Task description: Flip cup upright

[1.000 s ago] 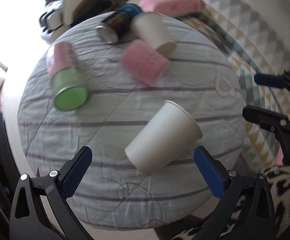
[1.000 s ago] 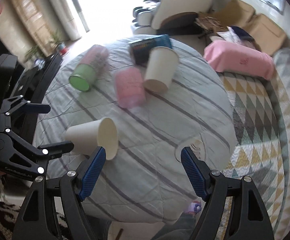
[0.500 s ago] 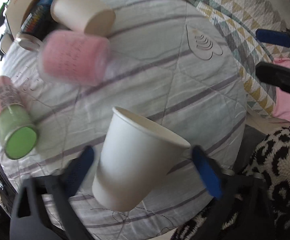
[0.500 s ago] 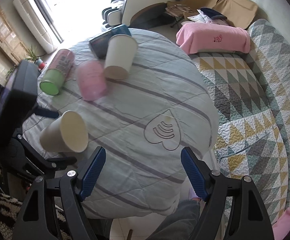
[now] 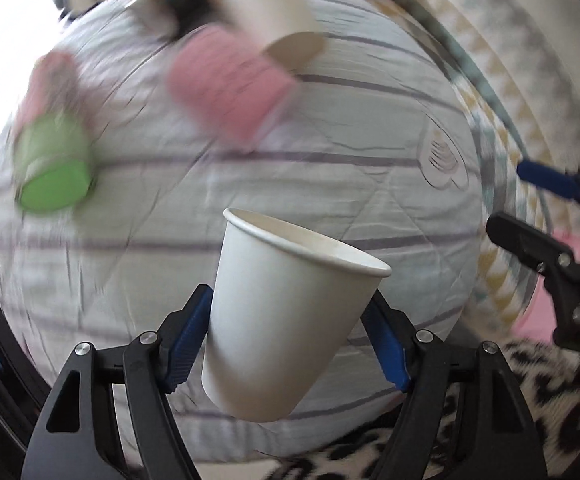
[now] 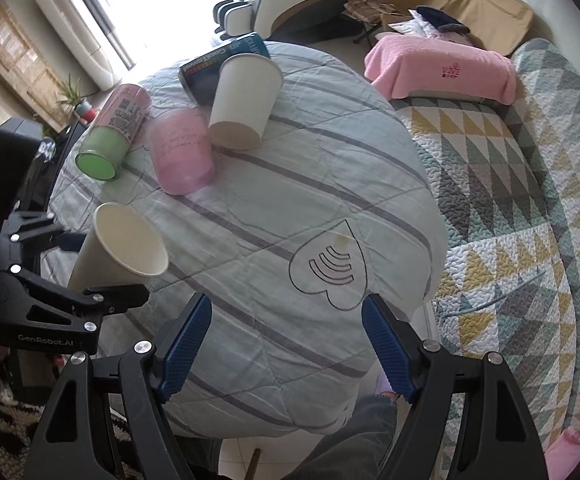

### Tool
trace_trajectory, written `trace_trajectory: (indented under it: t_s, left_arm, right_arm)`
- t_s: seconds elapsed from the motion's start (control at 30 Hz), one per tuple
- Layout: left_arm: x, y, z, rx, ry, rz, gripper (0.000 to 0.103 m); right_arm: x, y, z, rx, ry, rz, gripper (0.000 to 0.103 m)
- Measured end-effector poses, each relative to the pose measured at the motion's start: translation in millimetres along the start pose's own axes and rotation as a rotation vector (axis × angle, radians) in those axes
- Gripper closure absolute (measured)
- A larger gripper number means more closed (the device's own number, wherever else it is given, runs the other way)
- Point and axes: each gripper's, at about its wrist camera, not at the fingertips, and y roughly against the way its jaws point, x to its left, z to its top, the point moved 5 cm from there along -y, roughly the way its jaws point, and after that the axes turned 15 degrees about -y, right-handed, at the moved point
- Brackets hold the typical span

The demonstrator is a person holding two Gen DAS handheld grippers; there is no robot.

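Gripping the white cup (image 5: 285, 320) low on its wall, your left gripper (image 5: 290, 344) has its jaws closed on it, blue pads on either side. You hold the cup clear of the desk (image 6: 290, 184), mouth up but tilted, rim leaning to the right in the left wrist view. From the right wrist view that cup (image 6: 121, 248) sits at the desk's near-left edge with its open mouth facing the camera.

Your right gripper (image 6: 285, 340) hangs over the near edge of the desk with its jaws wide apart, nothing between them.

Farther back on the striped cloth lie a second paper cup (image 6: 241, 100) on its side, a pink tumbler (image 6: 179, 152) just beside it, a green-capped can (image 6: 113, 136) to the left, and a dark can (image 6: 213, 68) behind the paper cup. The left wrist view is motion-blurred apart from the held cup.
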Motion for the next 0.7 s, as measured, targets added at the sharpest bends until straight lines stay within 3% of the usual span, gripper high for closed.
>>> trace_trajectory:
  t_s: [0.37,0.47,0.7]
  left_arm:
    - [37,22,-64,-0.136,0.516,-0.02,0.028]
    - [43,26,-74,-0.167,0.605,-0.023,0.028]
    - [53,40,-77,-0.285,0.64,-0.004,0.028]
  right_arm:
    - [36,-19,5,0.089,0.187,-0.005,0.024]
    - [47,-21,5,0.103,0.241,0.0,0.024]
    - [66,-21,2,0.101,0.31,0.015,0.024]
